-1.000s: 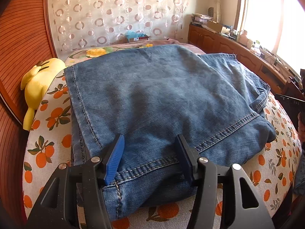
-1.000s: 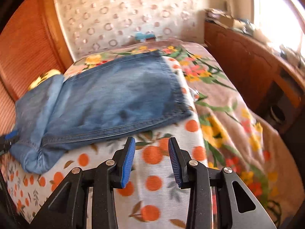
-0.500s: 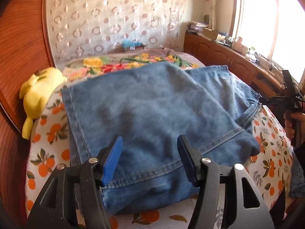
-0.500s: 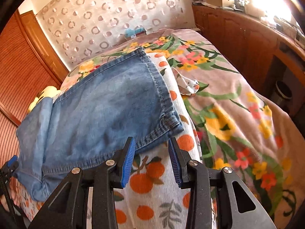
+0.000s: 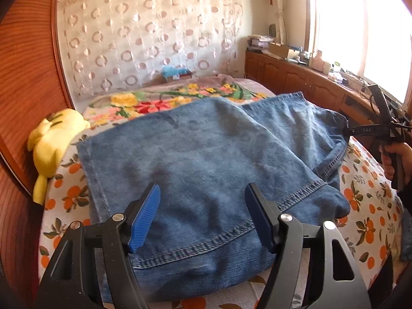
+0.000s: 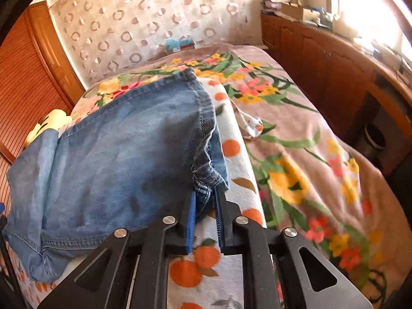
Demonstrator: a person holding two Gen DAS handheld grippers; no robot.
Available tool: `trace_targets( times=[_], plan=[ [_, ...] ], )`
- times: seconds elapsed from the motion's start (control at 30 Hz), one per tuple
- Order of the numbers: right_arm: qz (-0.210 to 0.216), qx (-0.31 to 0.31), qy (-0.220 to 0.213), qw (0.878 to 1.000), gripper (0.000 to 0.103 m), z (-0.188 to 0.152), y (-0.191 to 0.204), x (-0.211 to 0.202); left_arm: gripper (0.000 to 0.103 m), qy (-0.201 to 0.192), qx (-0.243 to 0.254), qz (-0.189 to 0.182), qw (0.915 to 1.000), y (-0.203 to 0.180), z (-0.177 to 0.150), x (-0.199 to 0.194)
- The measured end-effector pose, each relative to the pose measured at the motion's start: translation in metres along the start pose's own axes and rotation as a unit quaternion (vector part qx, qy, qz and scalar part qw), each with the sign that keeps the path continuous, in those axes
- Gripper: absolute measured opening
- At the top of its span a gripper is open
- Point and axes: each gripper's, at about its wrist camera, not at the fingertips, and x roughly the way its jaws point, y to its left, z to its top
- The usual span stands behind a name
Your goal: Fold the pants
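Blue denim pants [image 5: 206,159] lie folded on the orange-print bedsheet [image 5: 368,216]. My left gripper [image 5: 202,198] hovers just above their near hem, its jaws opening with nothing gripped between them. My right gripper [image 6: 206,200] pinches a bunched corner of the pants [image 6: 128,159] at their right edge; its jaws are closing on the denim. In the left wrist view the right gripper [image 5: 346,130] shows at the far right, held by a hand [image 5: 397,157], its tip at the pants' edge.
A yellow plush toy [image 5: 55,141] lies at the left by the wooden wall panel [image 5: 23,77]. A floral blanket [image 6: 309,159] covers the bed's right half, with a small crumpled cloth [image 6: 251,126] on it. Wooden cabinets [image 6: 334,64] run along the window side.
My right gripper came up to the pants' right corner and closed on it. My left gripper widened and lifted back a little from the hem.
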Motion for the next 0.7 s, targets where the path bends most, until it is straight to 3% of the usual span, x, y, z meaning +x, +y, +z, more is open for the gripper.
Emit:
trace_targets(
  times=[0.13, 0.37, 0.53, 0.7],
  plan=[
    [0.04, 0.0, -0.024, 0.999, 0.011, 0.008, 0.013, -0.009, 0.069, 0.006, 0.001, 0.007, 1.0, 0.005, 0.0, -0.002],
    [0.118, -0.052, -0.057, 0.99, 0.011, 0.021, 0.078, -0.036, 0.069, 0.011, -0.004, 0.023, 0.9997, 0.019, -0.003, -0.011],
    [0.194, -0.104, -0.058, 0.974, 0.011, 0.01, 0.143, -0.057, 0.069, 0.004, -0.021, 0.033, 0.9992, 0.033, -0.003, -0.023],
    [0.266, -0.157, -0.037, 0.95, 0.011, -0.023, 0.201, -0.076, 0.069, -0.001, -0.035, 0.041, 0.9986, 0.041, -0.003, -0.031]
  ],
)
